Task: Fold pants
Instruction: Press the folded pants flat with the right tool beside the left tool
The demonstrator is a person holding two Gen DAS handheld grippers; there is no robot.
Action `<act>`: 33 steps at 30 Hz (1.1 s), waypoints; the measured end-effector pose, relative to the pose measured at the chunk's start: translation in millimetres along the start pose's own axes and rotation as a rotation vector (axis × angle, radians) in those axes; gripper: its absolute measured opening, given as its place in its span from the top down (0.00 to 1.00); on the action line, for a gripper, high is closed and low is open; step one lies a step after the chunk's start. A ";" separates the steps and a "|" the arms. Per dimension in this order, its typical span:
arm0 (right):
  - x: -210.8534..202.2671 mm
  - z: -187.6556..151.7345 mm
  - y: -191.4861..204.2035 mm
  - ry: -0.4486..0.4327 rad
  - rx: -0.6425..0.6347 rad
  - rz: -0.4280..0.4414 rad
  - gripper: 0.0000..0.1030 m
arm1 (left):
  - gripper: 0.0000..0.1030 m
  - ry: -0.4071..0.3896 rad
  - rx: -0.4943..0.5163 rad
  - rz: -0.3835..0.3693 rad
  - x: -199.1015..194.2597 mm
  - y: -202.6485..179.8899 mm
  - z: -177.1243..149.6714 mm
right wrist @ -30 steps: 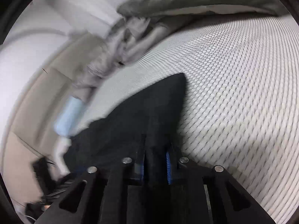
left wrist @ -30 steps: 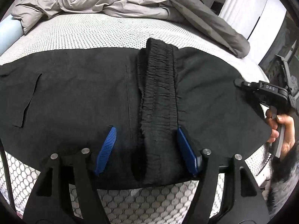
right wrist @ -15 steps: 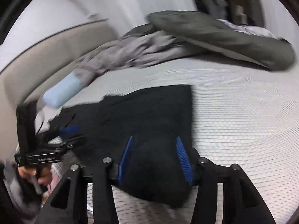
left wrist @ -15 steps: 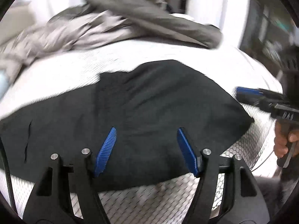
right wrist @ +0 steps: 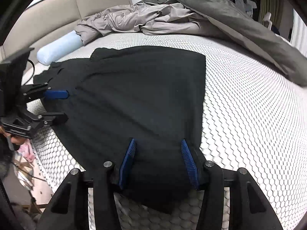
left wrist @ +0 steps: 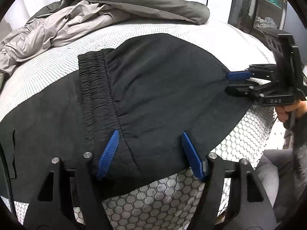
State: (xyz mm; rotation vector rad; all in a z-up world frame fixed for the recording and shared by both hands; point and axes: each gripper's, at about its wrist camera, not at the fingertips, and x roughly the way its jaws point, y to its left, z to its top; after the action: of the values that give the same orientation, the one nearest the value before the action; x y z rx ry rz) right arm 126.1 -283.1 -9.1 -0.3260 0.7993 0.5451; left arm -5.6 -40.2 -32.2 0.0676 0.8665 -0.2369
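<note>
Black pants (left wrist: 163,80) lie folded over on the bed, with the gathered waistband (left wrist: 94,88) showing to the left of the top layer. My left gripper (left wrist: 150,133) hangs open over the pants' near edge, its blue pads apart and pressing nothing. My right gripper (right wrist: 157,140) is open too; the pants (right wrist: 138,95) lie flat between its pads without being pinched. Each gripper shows in the other's view: the right gripper (left wrist: 228,83) at the fold's right tip, the left gripper (right wrist: 66,105) at the left edge.
The mattress (left wrist: 153,201) has a white honeycomb mesh cover. A crumpled grey duvet (right wrist: 230,15) fills the far side. A light blue bolster (right wrist: 59,49) rests by the beige headboard (right wrist: 57,13). A person's hand (left wrist: 287,111) holds the right gripper beyond the bed's edge. A dark shelf (left wrist: 259,5) stands behind.
The right gripper, shut on a fold of the pants a second ago, has opened and the cloth lies flat. Both grippers have rolled and slid sideways along the bed's edge.
</note>
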 end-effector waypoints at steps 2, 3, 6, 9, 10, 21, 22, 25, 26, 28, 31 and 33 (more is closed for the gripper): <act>-1.3 -1.8 1.8 0.003 -0.008 -0.022 0.52 | 0.33 -0.002 -0.010 0.011 0.8 -0.2 -0.7; -2.0 -1.8 4.2 0.000 -0.014 -0.047 0.51 | 0.33 -0.004 -0.008 0.015 0.5 -2.8 -1.1; -4.1 -3.2 6.0 0.004 -0.002 -0.087 0.50 | 0.33 -0.001 -0.015 0.014 0.8 -3.4 0.1; -6.7 9.1 9.3 0.016 0.062 -0.110 0.49 | 0.33 0.004 -0.044 0.015 -7.3 -2.9 11.6; -9.1 15.2 13.9 -0.001 0.075 -0.119 0.49 | 0.33 -0.021 -0.062 0.012 -14.1 -0.2 18.8; 50.5 57.0 50.2 0.037 0.164 0.025 0.51 | 0.55 0.034 -0.029 -0.024 26.0 19.8 51.6; 52.4 55.6 51.1 0.040 0.145 0.010 0.52 | 0.55 0.021 -0.029 -0.048 25.3 21.9 46.5; 50.3 52.9 47.7 0.050 0.109 -0.134 0.52 | 0.55 0.018 -0.055 -0.048 15.9 31.4 39.7; 47.3 50.3 42.9 0.057 0.113 -0.224 0.52 | 0.55 0.019 -0.067 -0.050 13.6 35.4 37.5; 41.3 45.4 33.3 0.050 0.144 -0.252 0.52 | 0.55 0.029 -0.069 -0.058 10.8 39.1 36.4; 38.4 43.2 33.7 0.050 0.123 -0.225 0.52 | 0.55 0.030 -0.055 -0.050 5.0 36.4 35.2; 36.4 42.2 35.7 0.061 0.094 -0.216 0.52 | 0.55 0.034 -0.067 -0.050 7.3 41.6 38.3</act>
State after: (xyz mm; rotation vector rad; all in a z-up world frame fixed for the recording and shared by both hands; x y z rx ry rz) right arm 151.1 -221.9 -11.2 -0.3394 0.8340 0.2952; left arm 37.3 -7.0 -14.5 -0.0129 0.9099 -0.2543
